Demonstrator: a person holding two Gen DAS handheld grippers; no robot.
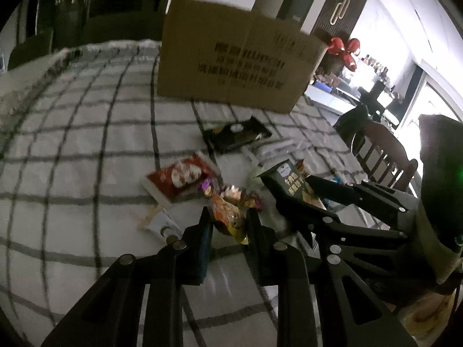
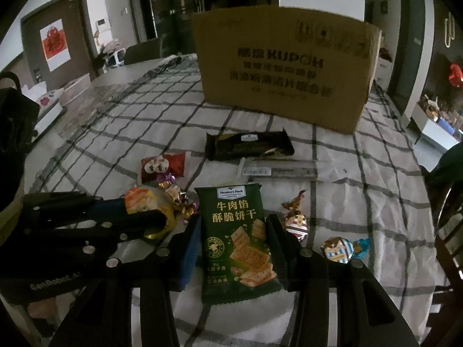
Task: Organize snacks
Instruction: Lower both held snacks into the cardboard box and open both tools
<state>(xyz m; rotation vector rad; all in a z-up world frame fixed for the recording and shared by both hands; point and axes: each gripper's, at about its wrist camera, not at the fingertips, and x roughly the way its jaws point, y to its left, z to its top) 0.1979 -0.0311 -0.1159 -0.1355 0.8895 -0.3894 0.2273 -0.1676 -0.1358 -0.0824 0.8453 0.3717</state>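
Right gripper [image 2: 233,248] fingers squeeze the green biscuit pack [image 2: 237,240]; left gripper [image 1: 228,228] fingers pinch the small orange snack bag [image 1: 227,212], both just above the checked table [image 1: 86,133]. Lift straight up, go slow & drop them in the brown cardboard box [image 2: 286,72] behind.

You are working in dim light; both views are underexposed, with black vignetting at the fisheye corners. In the left wrist view, daylight from the window [image 1: 428,107] at far right blows out to white glare. Motion blur smears the print on the cardboard box [image 1: 231,57] and the checked tablecloth [image 1: 86,144] there. The right wrist view is sharper: the lettering on the green biscuit packet [image 2: 237,237] reads clearly. Grid lines bow strongly toward the edges.
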